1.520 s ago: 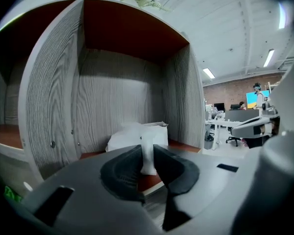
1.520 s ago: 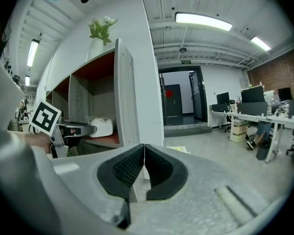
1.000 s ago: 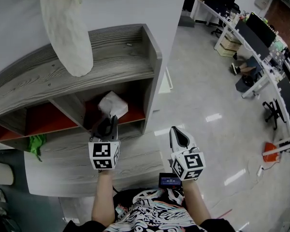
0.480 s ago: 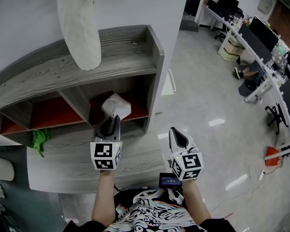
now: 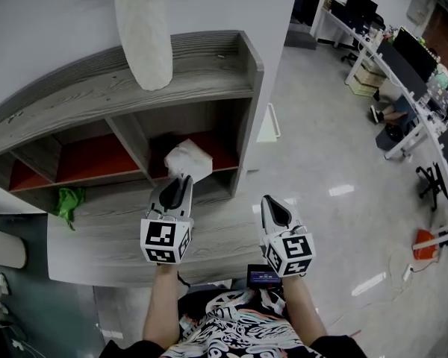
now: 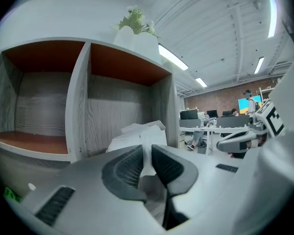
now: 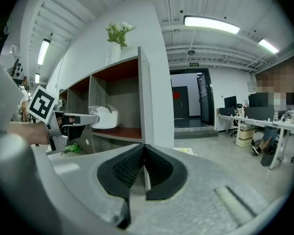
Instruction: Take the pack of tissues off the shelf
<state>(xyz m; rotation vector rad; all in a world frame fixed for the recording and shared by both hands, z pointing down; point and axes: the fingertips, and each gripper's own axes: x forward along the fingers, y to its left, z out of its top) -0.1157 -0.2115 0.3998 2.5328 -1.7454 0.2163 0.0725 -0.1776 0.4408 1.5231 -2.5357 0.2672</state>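
The white pack of tissues (image 5: 188, 160) is at the front edge of the right compartment of the grey wooden shelf (image 5: 209, 77), over its red floor. My left gripper (image 5: 181, 183) reaches up to it from below and is shut on the pack's near end. In the left gripper view a fold of the white pack (image 6: 137, 133) runs down between the two dark pads of the left gripper (image 6: 148, 153). My right gripper (image 5: 273, 207) hangs beside the shelf over the floor, shut and empty. The right gripper view shows its pads (image 7: 132, 163) touching, with the pack (image 7: 104, 116) and left gripper (image 7: 77, 119) off to the left.
A tall white vase (image 5: 144, 36) with green leaves stands on the shelf's top. A green thing (image 5: 69, 200) lies on the lower ledge at the left. Office desks with monitors and chairs (image 5: 403, 73) fill the far right across a shiny floor.
The left gripper and the pack have come slightly toward the compartment's front edge. The head view has shifted, so the shelf sits further right. The right gripper has hardly moved.
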